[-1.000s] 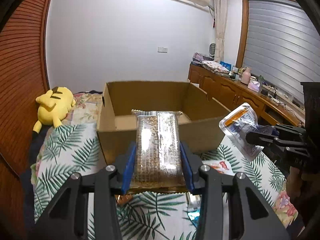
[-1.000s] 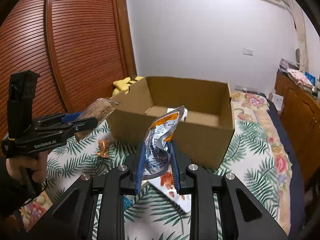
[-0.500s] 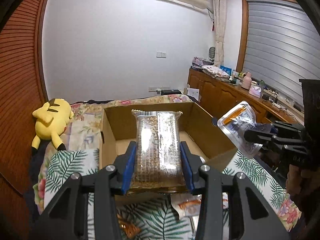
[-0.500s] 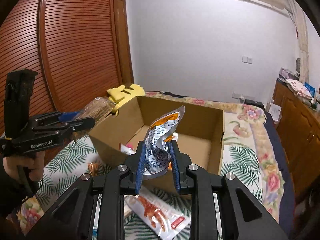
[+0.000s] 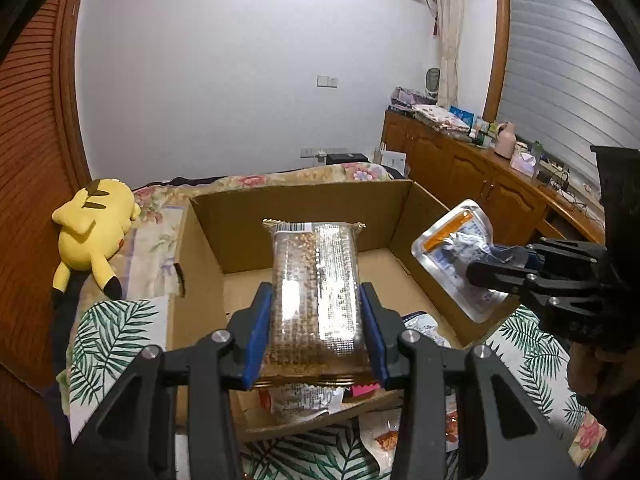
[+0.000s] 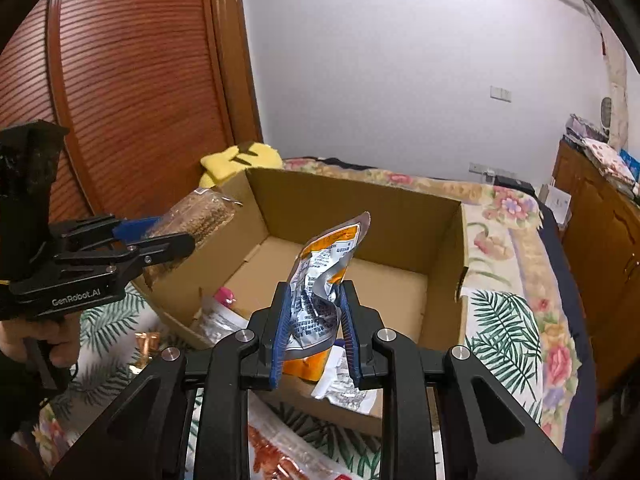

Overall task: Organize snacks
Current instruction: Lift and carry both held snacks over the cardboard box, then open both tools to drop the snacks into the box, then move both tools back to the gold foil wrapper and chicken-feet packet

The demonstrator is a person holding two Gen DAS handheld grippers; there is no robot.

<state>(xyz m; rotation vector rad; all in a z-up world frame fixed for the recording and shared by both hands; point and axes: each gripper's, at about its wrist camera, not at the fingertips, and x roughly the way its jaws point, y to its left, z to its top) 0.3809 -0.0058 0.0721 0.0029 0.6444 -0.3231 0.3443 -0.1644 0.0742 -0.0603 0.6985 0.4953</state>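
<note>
My left gripper (image 5: 316, 312) is shut on a clear pack of brown grain snack (image 5: 316, 288), held upright over the near edge of an open cardboard box (image 5: 304, 208). In the right wrist view that same left gripper (image 6: 176, 236) and the grain pack (image 6: 196, 216) hang at the box's (image 6: 360, 204) left wall. My right gripper (image 6: 314, 312) is shut on a crumpled silver and orange pouch (image 6: 324, 276) above the box's near side. The pouch (image 5: 456, 256) and right gripper (image 5: 492, 268) show over the box's right wall. A few snack packets (image 6: 220, 316) lie inside the box.
The box sits on a bed with a palm-leaf sheet (image 5: 112, 332). More snack packets (image 6: 280, 452) lie on the sheet in front of the box. A yellow plush toy (image 5: 92, 228) lies at the left by a wooden slatted door (image 6: 132, 80). A wooden cabinet (image 5: 480, 176) runs along the right.
Both grippers have moved forward toward the box with their snacks; the box now looks nearer and lower, and its inside floor with packets has come into view.
</note>
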